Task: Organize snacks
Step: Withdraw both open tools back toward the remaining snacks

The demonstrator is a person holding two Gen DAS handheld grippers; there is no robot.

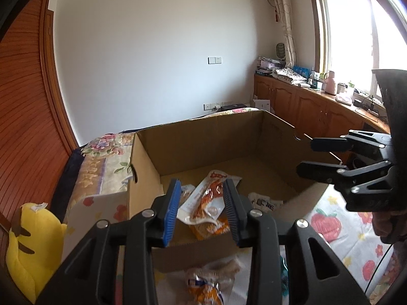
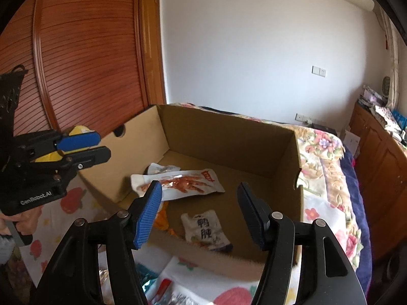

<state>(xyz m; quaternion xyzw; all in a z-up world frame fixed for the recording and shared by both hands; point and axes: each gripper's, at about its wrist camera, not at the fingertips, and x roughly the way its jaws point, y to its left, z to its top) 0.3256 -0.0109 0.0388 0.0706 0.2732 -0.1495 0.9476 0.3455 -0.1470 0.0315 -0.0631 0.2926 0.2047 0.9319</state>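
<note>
An open cardboard box (image 1: 208, 137) (image 2: 229, 137) sits on the bed. Inside lie a white pack with red chicken feet (image 1: 208, 198) (image 2: 183, 184), an orange pack (image 1: 211, 227) under it, and a small white pack with black lettering (image 1: 264, 202) (image 2: 204, 228). My left gripper (image 1: 203, 212) is open and empty, above the box's near edge. My right gripper (image 2: 201, 216) is open and empty, above the box's near wall. Each gripper shows in the other view: the right one (image 1: 307, 156), the left one (image 2: 101, 145). More snack packs (image 1: 206, 282) (image 2: 162, 289) lie on the sheet in front of the box.
A yellow plush toy (image 1: 30, 249) lies left of the box. The fruit-print sheet (image 1: 338, 231) and a floral quilt (image 2: 328, 157) cover the bed. A wooden wardrobe (image 2: 84, 58) stands at the left, and a cluttered wooden cabinet (image 1: 310, 101) under the window.
</note>
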